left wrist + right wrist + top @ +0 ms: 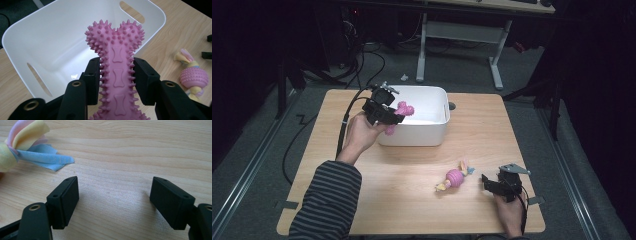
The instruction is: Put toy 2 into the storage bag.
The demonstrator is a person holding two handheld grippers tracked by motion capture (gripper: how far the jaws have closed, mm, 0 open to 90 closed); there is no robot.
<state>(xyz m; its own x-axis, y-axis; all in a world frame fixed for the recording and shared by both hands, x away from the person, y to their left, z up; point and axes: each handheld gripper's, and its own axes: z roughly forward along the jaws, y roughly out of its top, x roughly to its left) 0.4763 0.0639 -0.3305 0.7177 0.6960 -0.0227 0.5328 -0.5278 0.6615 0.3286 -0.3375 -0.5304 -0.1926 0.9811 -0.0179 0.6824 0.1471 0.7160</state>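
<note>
A pink spiky rubber bone (116, 62) is clamped by its shaft between the jaws of my left gripper (117, 80), which is shut on it. In the high view that left gripper (392, 117) holds the pink bone (403, 110) over the near left rim of the white bin (432, 131). The bin (50, 45) looks bare inside. My right gripper (113, 198) stands open just above the wood with nothing between its jaws. A pink ball toy with pastel cloth tails (455, 176) lies left of the right gripper (493, 184); its blue and yellow tails (37, 155) reach into the right gripper view.
The wooden table (412, 200) carries the bin at the back centre. The ball toy (193, 77) lies to the right of the bin in the left gripper view. A striped sleeve (324, 205) comes in at the bottom left. Desk legs and cables stand on the floor beyond.
</note>
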